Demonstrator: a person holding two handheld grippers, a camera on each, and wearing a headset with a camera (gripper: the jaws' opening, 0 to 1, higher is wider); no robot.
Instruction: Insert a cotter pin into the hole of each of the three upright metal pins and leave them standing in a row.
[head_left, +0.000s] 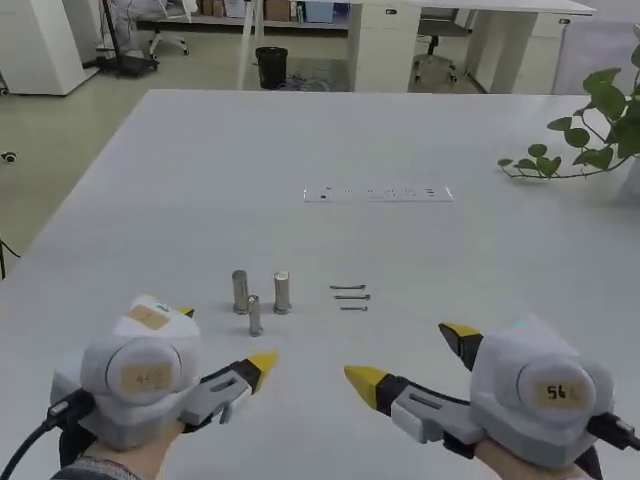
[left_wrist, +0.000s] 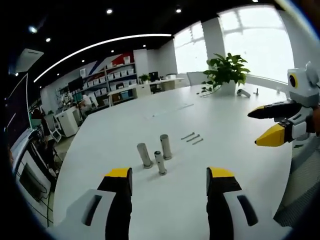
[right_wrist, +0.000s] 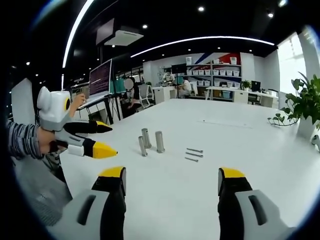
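Observation:
Three upright metal pins stand clustered on the white table, also seen in the left gripper view and the right gripper view. Three small cotter pins lie flat just right of them. My left gripper hovers open near the table's front edge, below and left of the metal pins, with nothing between its fingers. My right gripper is open too, below and right of the cotter pins, holding nothing.
A flush power strip is set in the table beyond the pins. A leafy plant reaches in at the right edge. Office chairs and a black bin stand on the floor past the far table edge.

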